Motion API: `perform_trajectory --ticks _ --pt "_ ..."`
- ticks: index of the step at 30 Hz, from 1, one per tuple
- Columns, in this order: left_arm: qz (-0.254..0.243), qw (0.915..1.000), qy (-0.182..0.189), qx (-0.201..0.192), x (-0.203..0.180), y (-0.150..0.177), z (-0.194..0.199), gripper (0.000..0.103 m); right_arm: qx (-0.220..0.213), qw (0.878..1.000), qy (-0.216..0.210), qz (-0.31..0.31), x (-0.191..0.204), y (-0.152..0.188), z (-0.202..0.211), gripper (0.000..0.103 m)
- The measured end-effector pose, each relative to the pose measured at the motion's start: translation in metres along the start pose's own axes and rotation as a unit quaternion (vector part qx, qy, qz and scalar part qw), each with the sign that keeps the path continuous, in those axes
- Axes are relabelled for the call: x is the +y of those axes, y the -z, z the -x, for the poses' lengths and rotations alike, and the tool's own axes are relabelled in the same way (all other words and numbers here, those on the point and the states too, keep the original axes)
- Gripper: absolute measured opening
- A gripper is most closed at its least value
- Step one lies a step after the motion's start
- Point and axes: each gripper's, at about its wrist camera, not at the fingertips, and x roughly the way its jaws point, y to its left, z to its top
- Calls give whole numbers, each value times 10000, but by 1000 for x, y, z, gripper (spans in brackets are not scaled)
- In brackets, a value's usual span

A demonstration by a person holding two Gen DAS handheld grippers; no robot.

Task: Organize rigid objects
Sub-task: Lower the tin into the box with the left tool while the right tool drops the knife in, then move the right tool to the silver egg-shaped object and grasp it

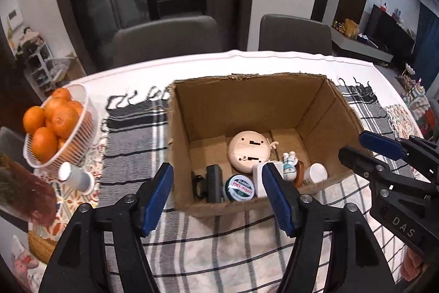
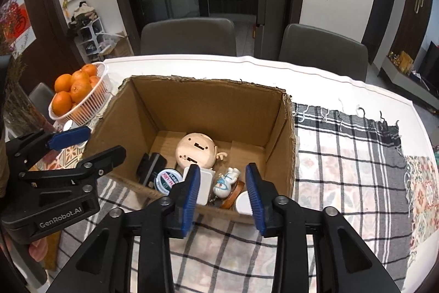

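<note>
Now both grippers, left gripper (image 1: 218, 195) and right gripper (image 2: 222, 197), gape empty above the cardboard box (image 2: 208, 98); next likely fetching another loose item.

Inside the box (image 1: 247, 100), the left tongs (image 1: 218, 197) cover part of a white block (image 1: 258, 177), and a white bottle (image 2: 242, 203) sits half behind the right tongs (image 2: 222, 197). The tin (image 1: 238, 188) lid's lettering is too small to read. A dark device (image 1: 214, 183) beside it is possibly a charger. Dried flowers (image 1: 22, 191) blur at the frame's left edge.
</note>
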Motion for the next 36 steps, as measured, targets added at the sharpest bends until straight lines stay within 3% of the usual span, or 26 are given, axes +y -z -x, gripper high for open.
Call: perform_trajectory --ticks 10,14,18,25,36 --pt "140 9988 -251 -394 5 37 40 79 -237 9997 55 44 13 29 34 47" --pt "130 9978 -369 -528 6 54 52 85 -356 9993 114 44 21 45 48 64" --pt "218 9972 -419 -587 11 73 59 89 -467 9985 274 39 28 62 55 71" --pt "336 9959 -541 -643 21 103 64 98 -495 9982 345 -31 39 86 58 73" --pt "275 9928 -899 -745 24 149 70 102 -457 9987 196 -56 59 135 51 75"
